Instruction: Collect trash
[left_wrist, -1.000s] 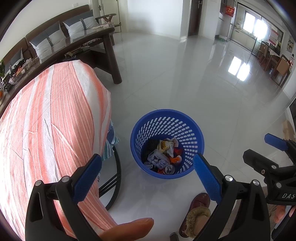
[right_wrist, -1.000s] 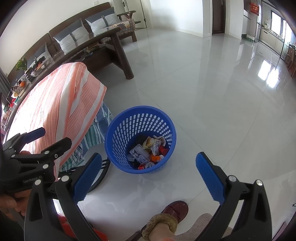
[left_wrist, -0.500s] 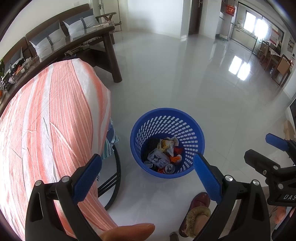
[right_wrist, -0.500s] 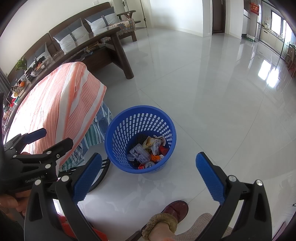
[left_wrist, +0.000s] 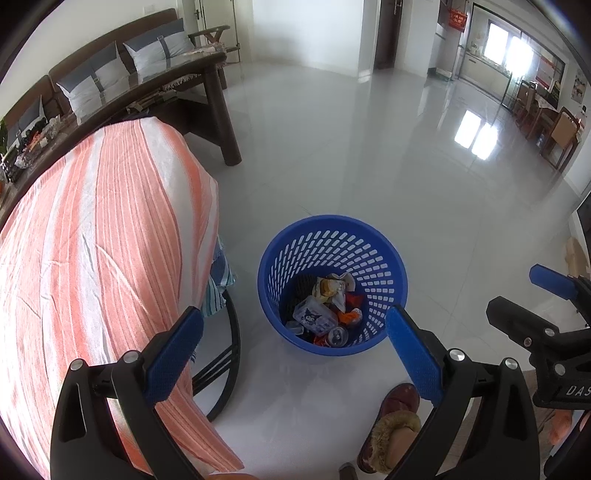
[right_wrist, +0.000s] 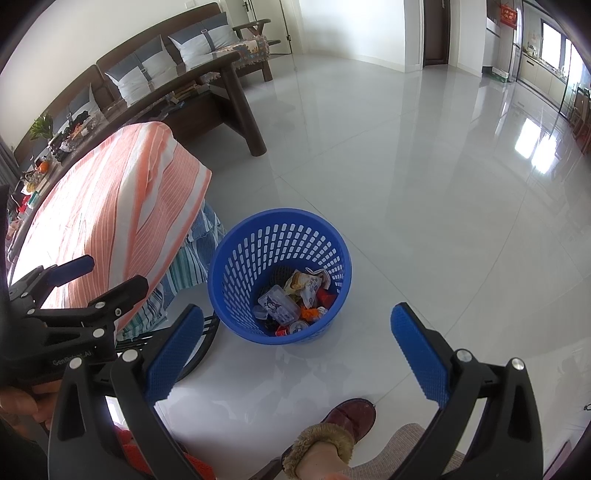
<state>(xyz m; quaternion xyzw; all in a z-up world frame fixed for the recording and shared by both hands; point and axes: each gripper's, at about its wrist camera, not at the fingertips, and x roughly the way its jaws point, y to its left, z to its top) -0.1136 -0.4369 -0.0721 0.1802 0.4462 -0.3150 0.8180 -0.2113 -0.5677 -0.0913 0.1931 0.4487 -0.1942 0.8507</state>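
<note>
Grippers above a filled blue basket.

Left gripper and right gripper both hang with jaws spread wide, holding nothing (2 empty claws); trash lies inside the basket on the floor, beside the striped cloth.

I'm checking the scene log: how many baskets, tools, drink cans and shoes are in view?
Blue basket: 1
Left tool, right tool: 2
Drink can: 1
Fur-lined shoe: 1
Total: 5
</note>
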